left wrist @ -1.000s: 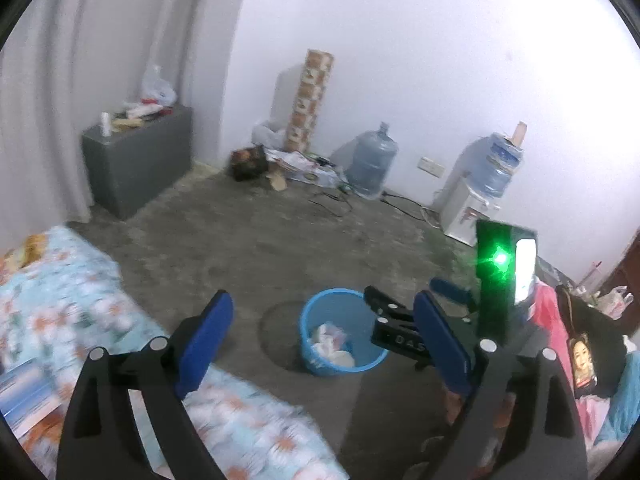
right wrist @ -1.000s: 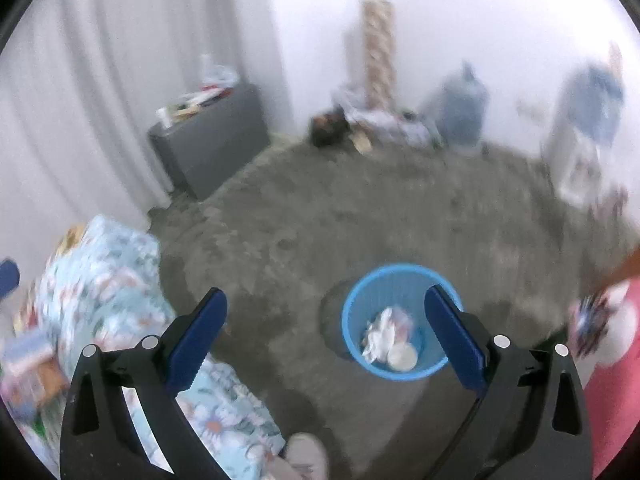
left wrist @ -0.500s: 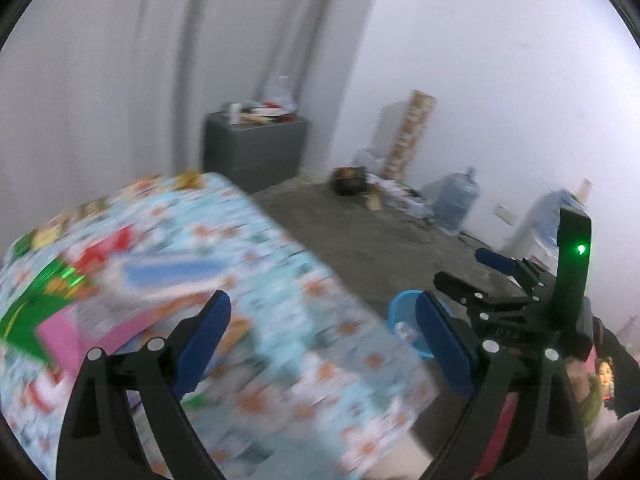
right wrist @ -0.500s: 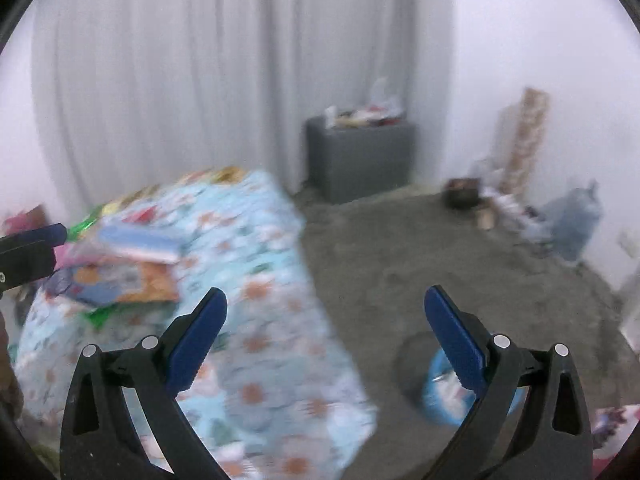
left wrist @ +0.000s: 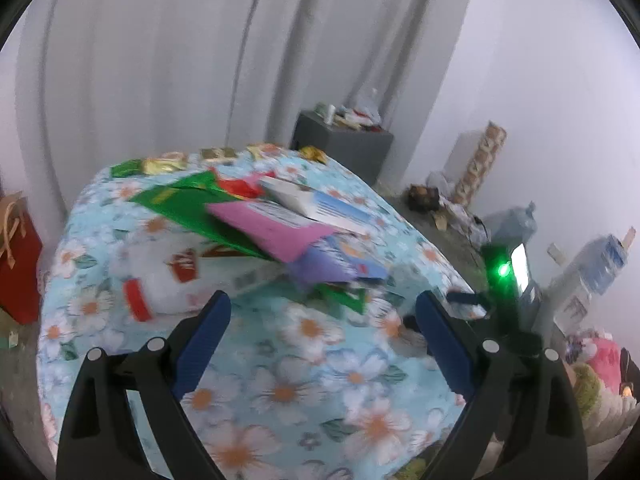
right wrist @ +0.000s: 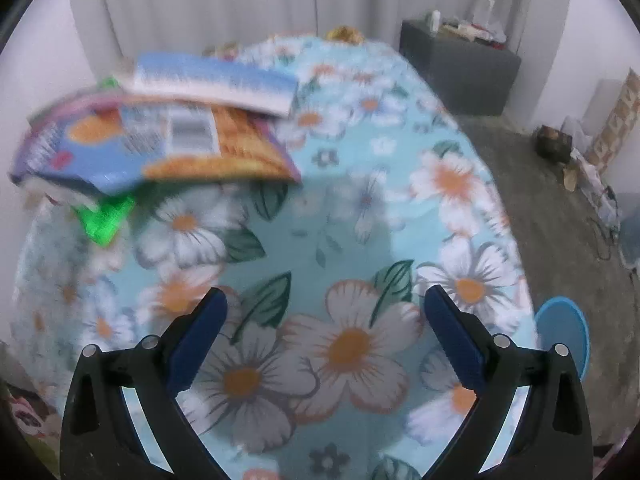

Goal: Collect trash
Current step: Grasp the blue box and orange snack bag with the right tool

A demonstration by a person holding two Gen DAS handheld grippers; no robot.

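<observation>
Both hand-held grippers, left [left wrist: 322, 316] and right [right wrist: 325, 310], hover with jaws spread wide and empty over a floral tabletop [right wrist: 360, 208]. Trash wrappers [right wrist: 160, 140] lie piled at its far left. Low at the right, a blue bin [right wrist: 564, 332] sits on the floor.

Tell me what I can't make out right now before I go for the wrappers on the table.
- Blue bin, right wrist view: mostly hidden behind the floral table; contents unseen.
- Wrapper pile, right wrist view: motion blur, print unreadable.
- Pile, left wrist view: packets overlap, lower ones covered.
- Clutter on the grey cabinet: too small.
</observation>
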